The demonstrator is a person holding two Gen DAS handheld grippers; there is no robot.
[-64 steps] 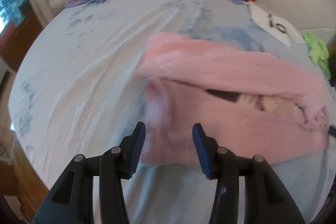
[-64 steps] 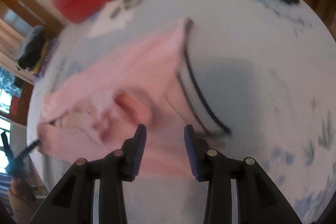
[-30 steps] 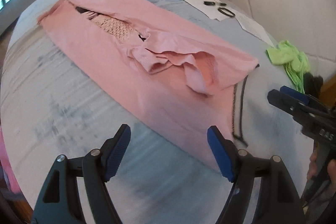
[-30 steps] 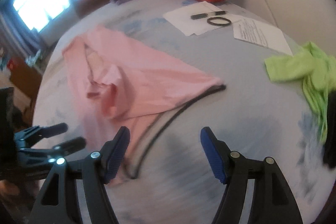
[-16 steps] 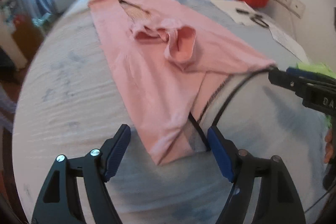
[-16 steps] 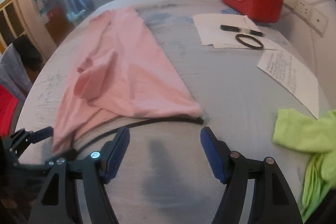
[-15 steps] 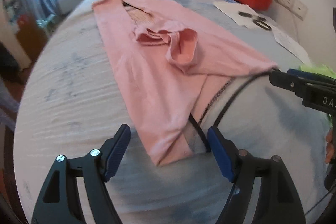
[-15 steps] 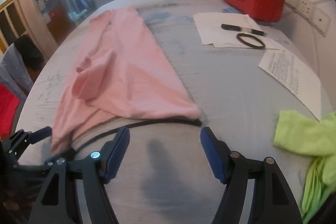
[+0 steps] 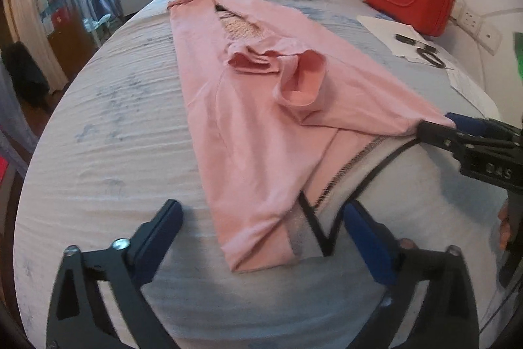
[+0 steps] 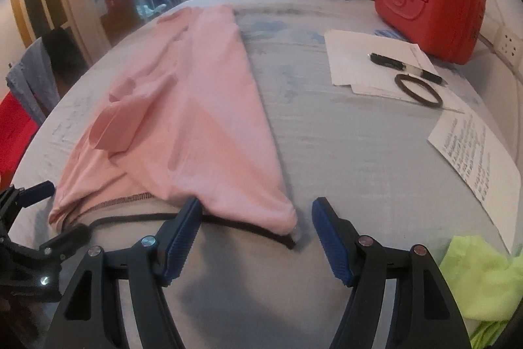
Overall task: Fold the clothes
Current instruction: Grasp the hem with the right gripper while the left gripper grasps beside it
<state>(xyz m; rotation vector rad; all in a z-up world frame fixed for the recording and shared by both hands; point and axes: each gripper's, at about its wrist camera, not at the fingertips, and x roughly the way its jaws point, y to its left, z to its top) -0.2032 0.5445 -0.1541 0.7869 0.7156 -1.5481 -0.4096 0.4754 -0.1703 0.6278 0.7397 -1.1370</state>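
Pink knit fabric dominates the left wrist view: a long pink garment with a black-trimmed hem (image 9: 255,107) lies on the bed with a pale blue-grey sheet (image 9: 108,152), its long axis running from the near edge of the bed toward the far edge by the windows. The left gripper (image 9: 261,234) has its jaws spread wide and holds nothing. The near left hem corner lies between its fingertips, slightly forward of them. At the right side of this view the right gripper (image 9: 457,126) sits at the opposite hem corner; contact cannot be confirmed from here.

Right wrist view: the same pink garment (image 10: 196,120) extends away from the tongs toward the far edge, and the black-trimmed right hem corner lies between the open jaws of the right gripper (image 10: 255,228), just ahead of the pads. Nothing is gripped. The left gripper (image 10: 39,211) appears at the left, near the other corner.

Judgement: each gripper is the nearer one to its own hem corner, and both corners lie straight ahead along the finger axis. The next move calls for a short advance and closure on both corners, then a carry along the garment's long axis toward the far end. The loose folded sleeve (image 9: 300,84) on top may shift during that carry.
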